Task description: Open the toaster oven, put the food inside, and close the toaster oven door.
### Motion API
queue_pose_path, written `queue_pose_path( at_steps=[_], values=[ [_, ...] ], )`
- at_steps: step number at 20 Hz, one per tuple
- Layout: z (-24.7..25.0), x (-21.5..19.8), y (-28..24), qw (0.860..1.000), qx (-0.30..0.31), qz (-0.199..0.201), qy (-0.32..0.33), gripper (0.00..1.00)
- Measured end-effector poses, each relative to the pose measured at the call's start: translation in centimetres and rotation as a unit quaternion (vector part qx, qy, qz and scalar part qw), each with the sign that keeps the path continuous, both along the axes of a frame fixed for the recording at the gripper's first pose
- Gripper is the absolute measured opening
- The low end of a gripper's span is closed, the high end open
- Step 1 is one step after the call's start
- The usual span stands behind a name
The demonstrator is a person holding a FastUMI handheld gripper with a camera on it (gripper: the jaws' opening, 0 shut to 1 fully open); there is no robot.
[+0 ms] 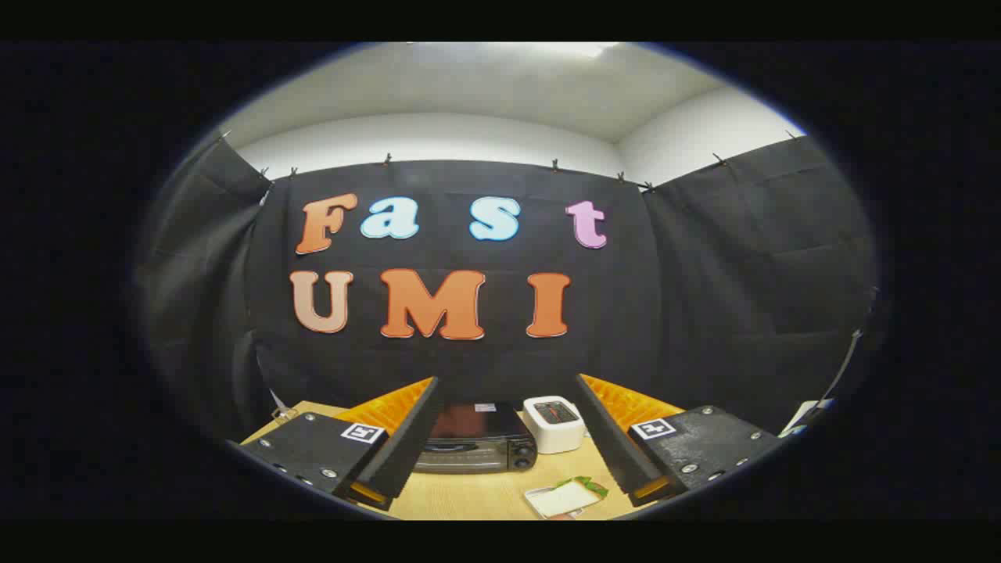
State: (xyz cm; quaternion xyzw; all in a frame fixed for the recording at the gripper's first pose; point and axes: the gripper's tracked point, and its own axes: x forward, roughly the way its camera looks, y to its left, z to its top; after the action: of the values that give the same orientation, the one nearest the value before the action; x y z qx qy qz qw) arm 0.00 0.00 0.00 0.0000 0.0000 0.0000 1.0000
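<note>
A black toaster oven (477, 442) stands on the wooden table (469, 496), its door shut, seen from above and in front. Nearer to me, ahead of the right finger, a white plate (561, 499) holds a sandwich with a green leaf. My gripper (508, 391) hovers high above the table, well short of the oven, its fingers (410, 438) spread wide apart with nothing between them. The oven sits framed between the two fingers.
A white box-shaped appliance (554, 423) stands just right of the oven. Black cloth walls close off the back and both sides of the booth. Bare tabletop lies in front of the oven, left of the plate.
</note>
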Motion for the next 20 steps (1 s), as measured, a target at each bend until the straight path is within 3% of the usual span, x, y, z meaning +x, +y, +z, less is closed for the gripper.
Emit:
queue_pose_path(
  at_steps=[5,10,20],
  values=[
    [0.6,-1.7,1.3,1.000,0.028,0.000,0.006,0.99],
    [1.3,-3.5,0.3,0.999,0.011,-0.035,-0.008,0.99],
    [1.8,0.4,0.4,1.000,0.005,-0.025,-0.018,0.99]
  ],
)
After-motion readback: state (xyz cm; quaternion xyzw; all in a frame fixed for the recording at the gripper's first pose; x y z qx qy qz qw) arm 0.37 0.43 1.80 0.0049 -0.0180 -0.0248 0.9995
